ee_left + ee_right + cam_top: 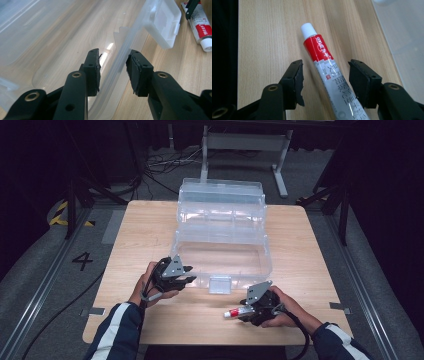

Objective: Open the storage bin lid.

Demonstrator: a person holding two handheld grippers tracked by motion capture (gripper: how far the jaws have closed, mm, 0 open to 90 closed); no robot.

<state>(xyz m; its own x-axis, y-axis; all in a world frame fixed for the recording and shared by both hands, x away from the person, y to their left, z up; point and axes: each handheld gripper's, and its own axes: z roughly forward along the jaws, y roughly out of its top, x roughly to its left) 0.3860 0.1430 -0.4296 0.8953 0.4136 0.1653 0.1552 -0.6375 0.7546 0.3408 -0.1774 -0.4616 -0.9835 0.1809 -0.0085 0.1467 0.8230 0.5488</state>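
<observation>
A person seated at a wooden table (150, 227) works two hand-held grippers beside a clear plastic storage box (222, 232) whose lid stands open at the far side. The left hand (150, 287) rests on the tabletop, wrist low, pointing the left gripper (113, 68) at the box's near wall. Its jaws straddle the thin transparent rim (125, 50), one jaw inside the box and one outside, a small gap visible on each side, so they are not clamped on the plastic. The right hand (285, 312) lies low near the table's front edge, its forearm coming in from the lower right corner, aiming the right gripper (325, 80) leftward along the wood. A red-and-white tube (329, 75) with a white cap lies flat on the table between its spread jaws, cap pointing away from the hand; neither pad touches it. The box's latch (220, 284) sits just beyond the tube.
</observation>
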